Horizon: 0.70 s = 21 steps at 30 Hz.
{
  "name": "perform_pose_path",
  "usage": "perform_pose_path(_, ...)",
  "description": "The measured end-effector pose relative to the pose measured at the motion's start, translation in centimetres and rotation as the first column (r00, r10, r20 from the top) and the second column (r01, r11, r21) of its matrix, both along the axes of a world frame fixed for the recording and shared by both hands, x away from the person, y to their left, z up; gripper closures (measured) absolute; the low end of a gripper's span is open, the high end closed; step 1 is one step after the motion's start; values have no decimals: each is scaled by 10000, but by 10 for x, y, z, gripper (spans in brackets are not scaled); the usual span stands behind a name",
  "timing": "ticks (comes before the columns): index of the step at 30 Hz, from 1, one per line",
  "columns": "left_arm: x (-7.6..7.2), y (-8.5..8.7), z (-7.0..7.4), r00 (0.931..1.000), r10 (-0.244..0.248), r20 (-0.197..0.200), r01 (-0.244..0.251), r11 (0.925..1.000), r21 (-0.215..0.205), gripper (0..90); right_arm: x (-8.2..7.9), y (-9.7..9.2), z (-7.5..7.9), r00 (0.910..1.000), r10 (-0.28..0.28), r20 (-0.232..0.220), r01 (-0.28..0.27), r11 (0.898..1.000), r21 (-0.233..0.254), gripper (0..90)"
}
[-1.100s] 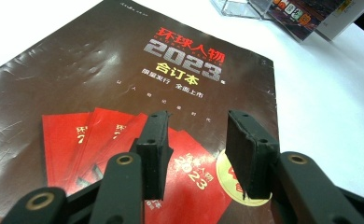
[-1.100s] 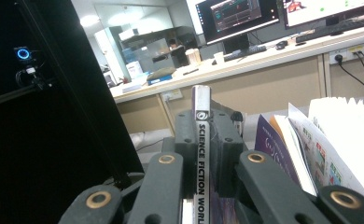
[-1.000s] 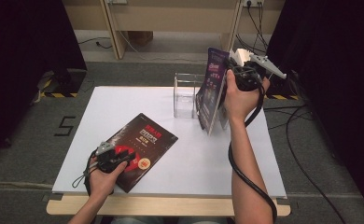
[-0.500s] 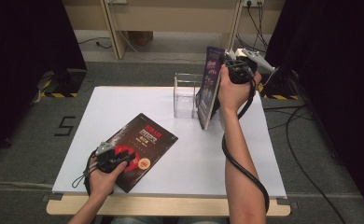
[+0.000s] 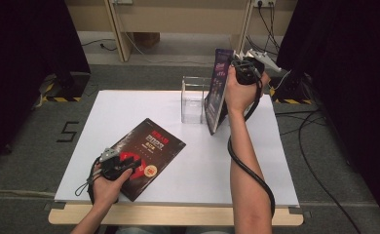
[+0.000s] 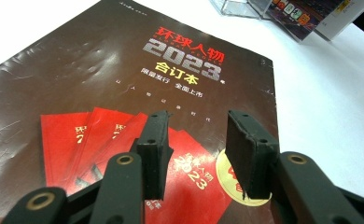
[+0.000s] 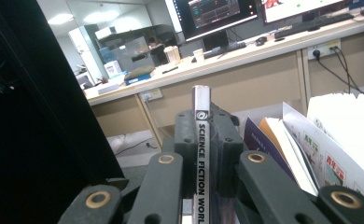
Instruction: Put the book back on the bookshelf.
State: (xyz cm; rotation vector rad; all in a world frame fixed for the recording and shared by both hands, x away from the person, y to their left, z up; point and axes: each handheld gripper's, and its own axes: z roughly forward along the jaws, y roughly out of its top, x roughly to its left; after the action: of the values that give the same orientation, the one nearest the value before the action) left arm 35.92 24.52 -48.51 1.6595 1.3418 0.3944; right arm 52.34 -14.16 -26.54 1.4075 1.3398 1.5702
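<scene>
Beside the clear box (image 5: pixel 194 100), the right hand-held gripper (image 5: pixel 237 66) clamps a glossy magazine's (image 5: pixel 216 92) flat spine.

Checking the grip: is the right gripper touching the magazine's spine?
Touching. Right gripper view: right gripper jaws press both sides of the magazine spine.

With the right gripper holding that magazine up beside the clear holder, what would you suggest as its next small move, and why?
Probably shift the magazine left over the clear holder and lower it in. The right gripper clamps its spine, it hangs upright just right of the holder, and its bottom edge is not yet inside.
</scene>
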Motion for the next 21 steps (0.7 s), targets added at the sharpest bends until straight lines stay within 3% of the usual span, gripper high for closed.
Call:
perform_pose_path(10, 0, 0, -1, 10000, -32, -12, 32, 10000, 15, 589, 0, 2, -22, 9997, -80, -226, 73, 9995, -318, 832)
perform_pose_path(17, -1, -1, -1, 10000, -60, -17, 60, 10000, 53, 589, -21, -3, -28, 9999, -124, 42, 126, 9977, -667, 819)
perform_pose_path(21, -1, -3, -2, 9999, -96, -48, 97, 9999, 77, 589, -39, -11, -29, 9999, -51, -155, 37, 9963, -863, 815)
